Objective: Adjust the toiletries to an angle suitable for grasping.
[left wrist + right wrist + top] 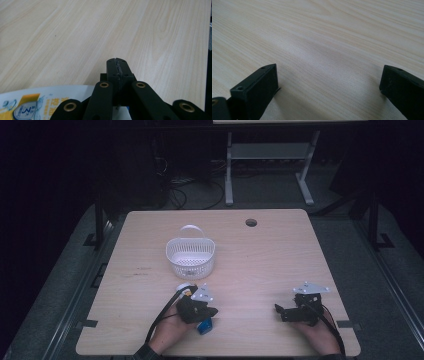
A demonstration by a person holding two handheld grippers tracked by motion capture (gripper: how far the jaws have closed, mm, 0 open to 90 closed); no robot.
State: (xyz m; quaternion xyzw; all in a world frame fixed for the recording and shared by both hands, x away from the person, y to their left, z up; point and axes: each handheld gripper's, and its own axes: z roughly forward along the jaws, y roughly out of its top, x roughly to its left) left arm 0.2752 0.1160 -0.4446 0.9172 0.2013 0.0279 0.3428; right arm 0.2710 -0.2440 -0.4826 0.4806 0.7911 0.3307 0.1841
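My left gripper [212, 311] rests low on the wooden table [280, 255] near its front edge, with the jaws pressed shut [117, 62] and nothing visible between the tips. Under and beside it lies a flat packet [204, 325], blue in the high view. In the left gripper view the packet [37, 102] shows white with yellow and blue print. My right gripper [278, 309] sits near the front right of the table. Its jaws stand wide open [328, 80] over bare wood.
A white perforated basket [190, 257] with a handle stands mid-table, beyond the left gripper. A round cable hole [251, 222] is near the far edge. A white desk frame [270, 160] stands on the floor behind the table.
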